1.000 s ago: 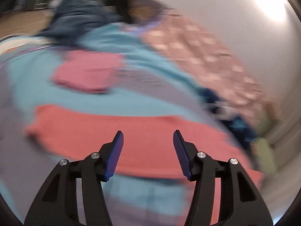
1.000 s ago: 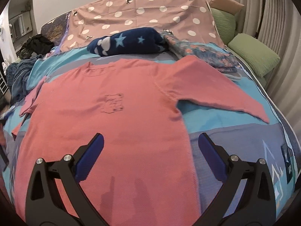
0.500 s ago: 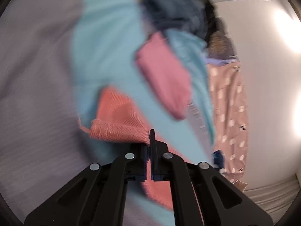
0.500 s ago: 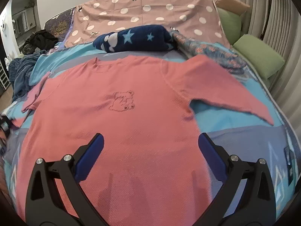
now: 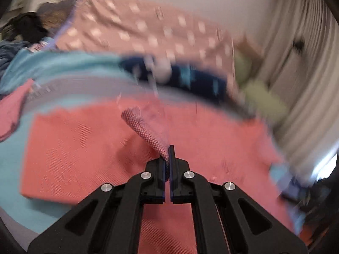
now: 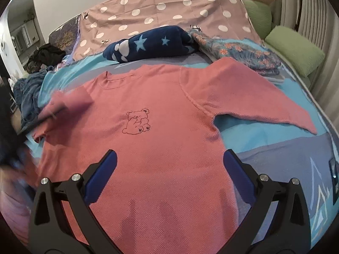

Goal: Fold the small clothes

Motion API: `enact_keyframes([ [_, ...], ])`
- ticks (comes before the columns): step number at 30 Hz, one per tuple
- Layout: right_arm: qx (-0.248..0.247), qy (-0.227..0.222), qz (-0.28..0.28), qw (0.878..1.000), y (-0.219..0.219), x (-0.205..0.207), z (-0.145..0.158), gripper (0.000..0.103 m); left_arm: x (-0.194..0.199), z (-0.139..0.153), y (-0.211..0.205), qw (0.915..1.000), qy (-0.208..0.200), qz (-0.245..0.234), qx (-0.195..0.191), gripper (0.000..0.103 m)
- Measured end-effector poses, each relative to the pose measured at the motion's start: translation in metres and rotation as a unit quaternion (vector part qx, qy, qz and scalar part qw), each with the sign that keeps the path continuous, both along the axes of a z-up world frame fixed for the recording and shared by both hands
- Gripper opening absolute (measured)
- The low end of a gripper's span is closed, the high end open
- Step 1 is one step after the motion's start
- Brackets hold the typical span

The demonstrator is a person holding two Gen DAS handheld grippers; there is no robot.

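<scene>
Left tool clamps the shirt cuff; right tool gapes above its hem.

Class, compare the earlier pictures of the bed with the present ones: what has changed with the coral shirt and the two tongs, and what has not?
The left tongs, open a second ago, closed on the left sleeve of the coral shirt and swung it in over the shirt's body. The right tongs stayed open above the hem; the right sleeve stayed spread out flat.
</scene>
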State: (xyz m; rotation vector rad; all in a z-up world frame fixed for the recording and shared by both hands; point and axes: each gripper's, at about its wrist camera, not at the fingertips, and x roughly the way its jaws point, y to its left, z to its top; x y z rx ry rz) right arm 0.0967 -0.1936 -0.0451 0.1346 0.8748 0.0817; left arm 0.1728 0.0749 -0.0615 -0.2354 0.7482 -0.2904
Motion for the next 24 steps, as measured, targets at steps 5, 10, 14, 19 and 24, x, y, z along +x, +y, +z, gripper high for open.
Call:
enact_keyframes([
  [5, 0.052, 0.045, 0.030, 0.997, -0.001, 0.027, -0.001, 0.084, 0.010, -0.029, -0.014, 0.9980, 0.046, -0.041, 0.011, 0.013],
  [10, 0.047, 0.065, 0.103, 0.992, 0.038, 0.059, 0.004, 0.033, 0.010, -0.033, -0.006, 0.9959, 0.045, -0.053, -0.058, 0.024],
  [14, -0.006, 0.043, 0.171, 0.984, 0.086, 0.071, 0.012, 0.032, 0.015, -0.037, 0.005, 0.9876, 0.053, -0.056, -0.137, 0.027],
  [19, -0.014, 0.072, 0.266, 0.961, 0.145, 0.092, 0.016, 0.033, 0.022, -0.038, 0.008, 0.9836, 0.064, -0.053, -0.160, 0.027],
  [24, -0.039, 0.121, 0.315, 0.941, 0.196, 0.118, 0.013, 0.048, 0.021, -0.038, 0.005, 0.9840, 0.065, -0.052, -0.158, 0.027],
])
